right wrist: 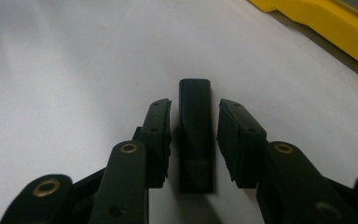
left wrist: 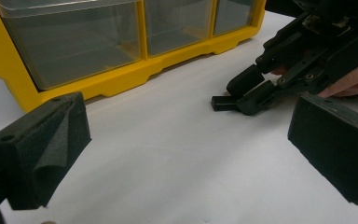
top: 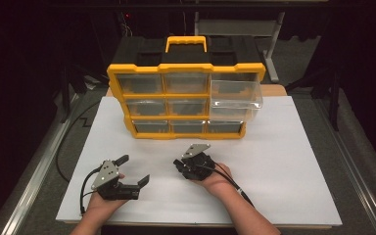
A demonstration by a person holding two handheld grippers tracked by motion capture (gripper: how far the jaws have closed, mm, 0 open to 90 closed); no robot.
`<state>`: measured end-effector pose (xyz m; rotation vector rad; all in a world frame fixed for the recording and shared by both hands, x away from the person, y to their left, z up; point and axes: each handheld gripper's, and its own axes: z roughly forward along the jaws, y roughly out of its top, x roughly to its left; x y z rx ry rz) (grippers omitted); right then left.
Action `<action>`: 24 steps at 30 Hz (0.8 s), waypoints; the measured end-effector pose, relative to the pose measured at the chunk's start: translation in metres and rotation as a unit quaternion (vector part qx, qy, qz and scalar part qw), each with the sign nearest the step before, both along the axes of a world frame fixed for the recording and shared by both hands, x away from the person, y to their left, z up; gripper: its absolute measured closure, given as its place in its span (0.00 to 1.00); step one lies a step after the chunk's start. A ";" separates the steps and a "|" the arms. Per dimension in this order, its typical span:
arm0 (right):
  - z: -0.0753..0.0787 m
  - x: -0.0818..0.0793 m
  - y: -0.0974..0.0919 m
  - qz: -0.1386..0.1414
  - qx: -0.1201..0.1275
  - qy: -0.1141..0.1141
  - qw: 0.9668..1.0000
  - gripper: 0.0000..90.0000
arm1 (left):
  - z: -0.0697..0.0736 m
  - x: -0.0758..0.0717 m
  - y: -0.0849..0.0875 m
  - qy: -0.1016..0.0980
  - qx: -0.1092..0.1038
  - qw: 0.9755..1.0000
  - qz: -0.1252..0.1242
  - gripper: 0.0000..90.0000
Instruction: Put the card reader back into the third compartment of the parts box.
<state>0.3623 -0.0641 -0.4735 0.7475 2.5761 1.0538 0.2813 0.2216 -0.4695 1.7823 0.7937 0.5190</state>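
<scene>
Straddling a small black block [right wrist: 195, 135] with my right gripper [right wrist: 194, 119], low over the white bench [top: 284, 161]. Block lies flat on the bench, long axis running away between my right jaws. A narrow gap shows on each side of it, wider on the right, so the pads do not press on it: jaws open, block between them, not gripped. From the left gripper view the block [left wrist: 223, 103] pokes out just beyond the tips of the right gripper [left wrist: 254, 91], resting on the bench.

My left gripper [top: 134, 170] rests near the front left of the bench, jaws spread wide with nothing between them.

Yellow drawer organizer [top: 186, 68] stands at the far side. Its clear drawer [top: 236, 100], right column, is pulled out toward me. Block sits near and slightly left of that drawer, well apart from it.
</scene>
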 end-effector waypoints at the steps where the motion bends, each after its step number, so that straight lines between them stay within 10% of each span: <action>1: 0.000 0.000 0.000 0.002 -0.001 -0.002 1.000 0.73 | 0.000 0.000 0.000 0.000 0.001 1.000 -0.001 0.00; 24: -0.001 0.003 0.000 0.003 0.001 0.003 1.000 0.83 | 0.000 0.000 0.000 0.001 0.001 1.000 0.000 0.00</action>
